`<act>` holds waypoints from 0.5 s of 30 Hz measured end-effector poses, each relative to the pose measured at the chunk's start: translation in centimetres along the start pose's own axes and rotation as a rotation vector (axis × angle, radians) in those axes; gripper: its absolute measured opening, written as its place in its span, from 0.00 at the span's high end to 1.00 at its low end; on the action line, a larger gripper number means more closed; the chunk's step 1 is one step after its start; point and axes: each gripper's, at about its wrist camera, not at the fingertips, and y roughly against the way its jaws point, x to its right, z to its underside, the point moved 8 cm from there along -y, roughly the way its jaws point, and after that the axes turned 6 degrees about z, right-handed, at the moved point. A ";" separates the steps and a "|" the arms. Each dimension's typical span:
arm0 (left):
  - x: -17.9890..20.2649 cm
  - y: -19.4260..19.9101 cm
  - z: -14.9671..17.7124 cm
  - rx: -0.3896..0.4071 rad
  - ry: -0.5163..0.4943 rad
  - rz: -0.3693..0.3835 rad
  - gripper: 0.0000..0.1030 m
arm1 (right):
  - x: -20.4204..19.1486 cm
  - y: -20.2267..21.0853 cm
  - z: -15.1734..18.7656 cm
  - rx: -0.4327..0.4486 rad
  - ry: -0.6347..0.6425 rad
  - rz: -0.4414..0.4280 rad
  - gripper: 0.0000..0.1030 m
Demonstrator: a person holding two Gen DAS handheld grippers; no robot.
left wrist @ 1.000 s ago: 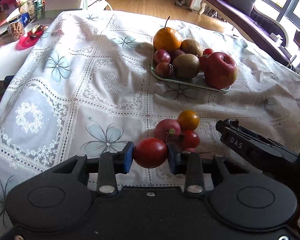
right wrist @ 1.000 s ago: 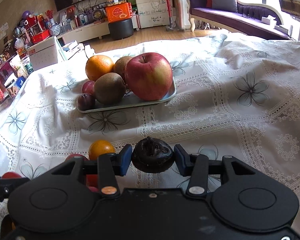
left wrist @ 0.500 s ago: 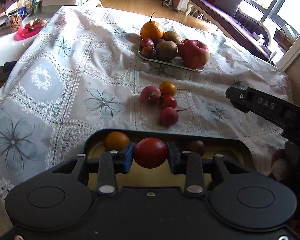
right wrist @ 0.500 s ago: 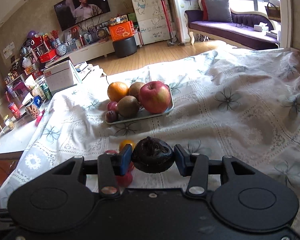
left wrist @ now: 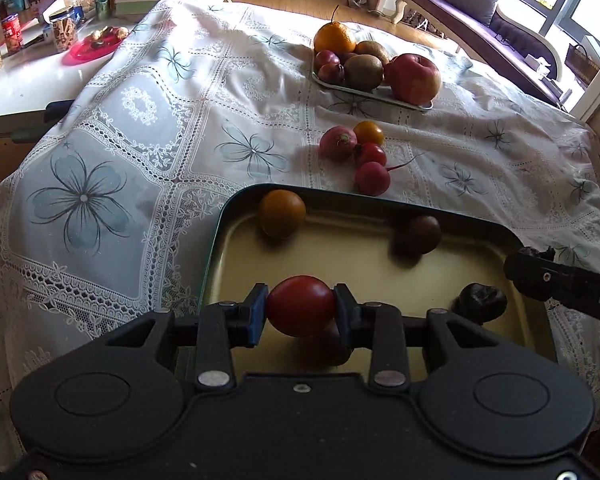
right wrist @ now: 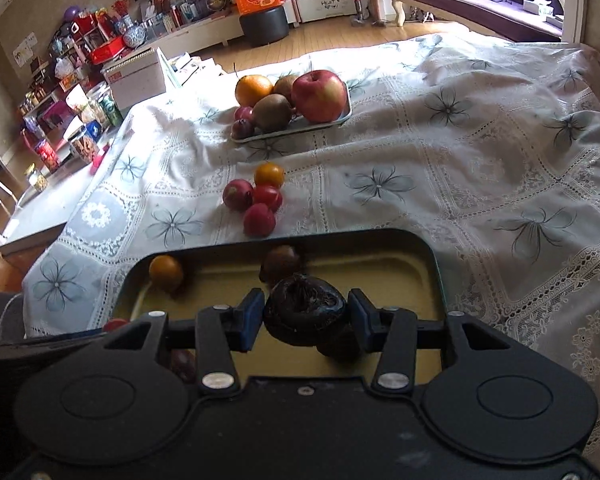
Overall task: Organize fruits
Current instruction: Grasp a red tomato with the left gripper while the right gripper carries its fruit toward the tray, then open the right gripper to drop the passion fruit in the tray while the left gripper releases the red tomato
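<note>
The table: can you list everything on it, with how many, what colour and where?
Tablecloth: one, white lace with blue-grey flowers, covering the table.
Dark tray: one, dark rim and yellowish inside, nearest the cameras.
Small fruits in the dark tray: two, one orange and one dark brownish, at its far edge.
Loose small fruits: four, one orange and three red or pink, on the cloth between the trays.
Pale tray: one, at the far side.
Fruits on the pale tray: one red apple, one orange, two brown kiwis, two dark red plums.
Left gripper: jaws holding a red tomato-like fruit.
Right gripper: jaws around a dark wrinkled fruit.
</note>
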 end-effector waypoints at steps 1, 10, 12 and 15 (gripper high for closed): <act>0.0 -0.1 0.2 -0.003 -0.004 -0.006 0.58 | -0.4 -0.2 0.5 -0.014 0.016 -0.003 0.53; -0.6 -0.7 1.6 -0.047 0.010 -0.028 0.58 | -2.3 -1.7 2.6 -0.093 0.099 -0.010 0.53; -0.6 -0.6 1.6 -0.047 0.009 -0.033 0.58 | -2.4 -2.0 2.9 -0.106 0.106 -0.006 0.53; -0.6 -0.6 1.7 -0.045 0.003 -0.036 0.57 | -2.6 -2.5 3.4 -0.121 0.112 -0.004 0.53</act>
